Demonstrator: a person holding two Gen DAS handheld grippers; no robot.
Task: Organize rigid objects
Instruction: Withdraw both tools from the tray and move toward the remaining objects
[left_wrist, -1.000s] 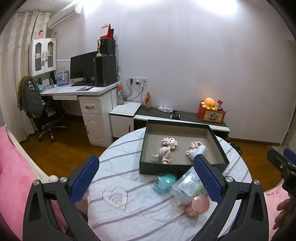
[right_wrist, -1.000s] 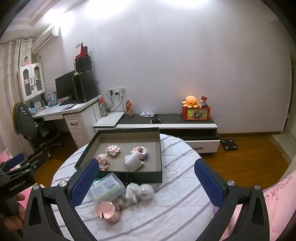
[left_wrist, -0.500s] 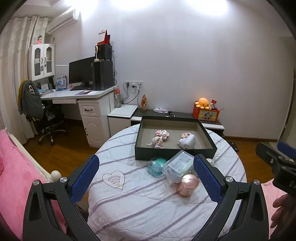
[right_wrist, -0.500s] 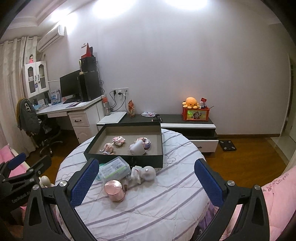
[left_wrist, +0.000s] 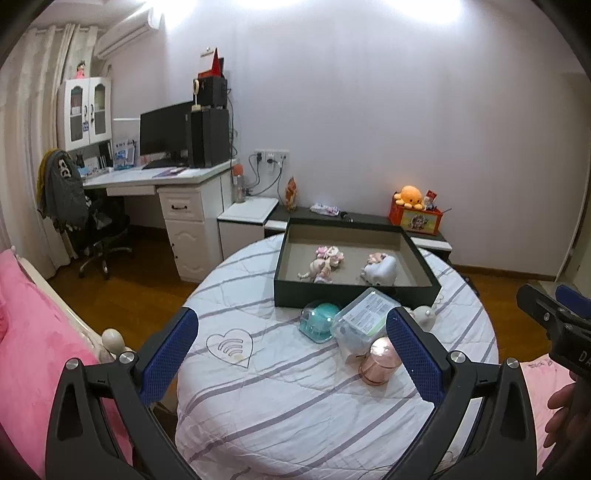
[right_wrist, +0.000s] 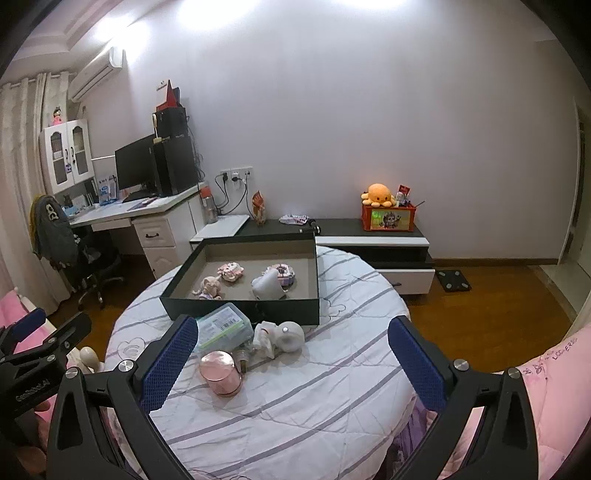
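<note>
A dark open box (left_wrist: 354, 293) (right_wrist: 240, 310) stands at the far side of the round table and holds small figurines (left_wrist: 325, 264) (right_wrist: 267, 284). In front of it lie a teal clear case (left_wrist: 317, 319), a clear plastic box (left_wrist: 362, 317) (right_wrist: 221, 326), a pink round jar (left_wrist: 380, 363) (right_wrist: 221, 373) and a white figurine (right_wrist: 280, 334). My left gripper (left_wrist: 291, 354) is open and empty, above the table's near side. My right gripper (right_wrist: 293, 358) is open and empty, also held back from the objects.
The round table (left_wrist: 295, 398) has a white striped cloth. A pink bed (left_wrist: 29, 332) lies at the left. A white desk with a monitor (left_wrist: 166, 177) and a low cabinet (right_wrist: 369, 236) stand along the wall. Wooden floor surrounds the table.
Both grippers have pulled back and up from the table, so the box and objects look smaller and farther away. Nothing on the table has moved.
</note>
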